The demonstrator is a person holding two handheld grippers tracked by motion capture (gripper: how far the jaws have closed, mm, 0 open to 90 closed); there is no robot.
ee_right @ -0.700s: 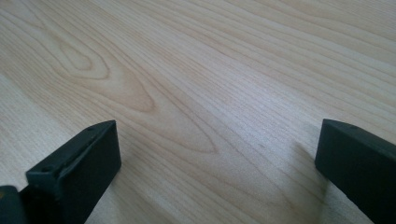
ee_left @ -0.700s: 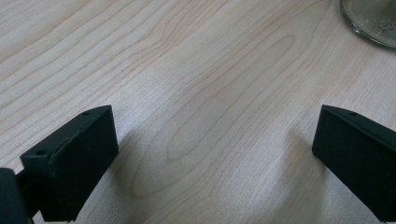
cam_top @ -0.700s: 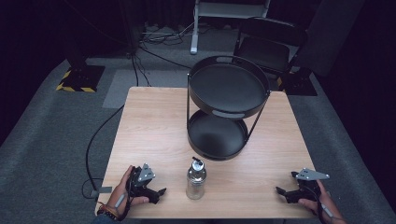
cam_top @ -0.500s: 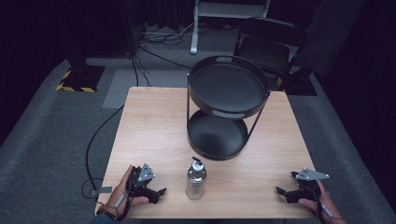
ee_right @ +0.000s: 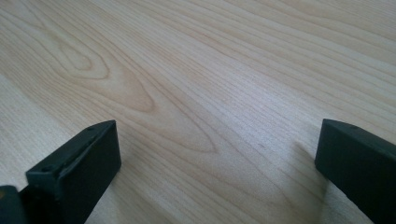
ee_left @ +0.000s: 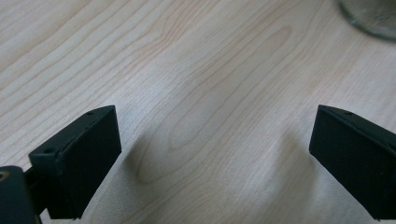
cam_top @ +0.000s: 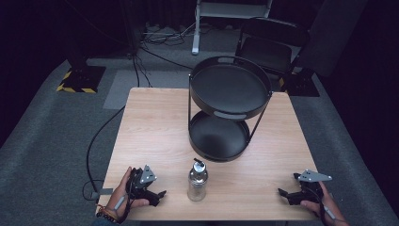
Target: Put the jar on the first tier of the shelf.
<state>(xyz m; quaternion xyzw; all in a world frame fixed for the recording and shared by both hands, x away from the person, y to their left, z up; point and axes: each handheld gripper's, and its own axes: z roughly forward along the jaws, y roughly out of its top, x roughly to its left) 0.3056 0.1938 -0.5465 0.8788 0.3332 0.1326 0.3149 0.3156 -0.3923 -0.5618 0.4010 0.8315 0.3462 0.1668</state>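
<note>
Both grippers sat spread wide, holding nothing.
Your left gripper [cam_top: 157, 195] was lower left, the right gripper [cam_top: 284, 194] lower right; the bottle [cam_top: 197, 180], probably clear glass, stood bottom centre, nearer your left.

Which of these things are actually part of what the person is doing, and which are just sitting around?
Part of the job:
- bottle, standing between the grippers
- left gripper, open
- right gripper, open
- probably the two-level tray stand, just behind the bottle

Just sitting around:
- chair behind the table
- floor cables
</note>
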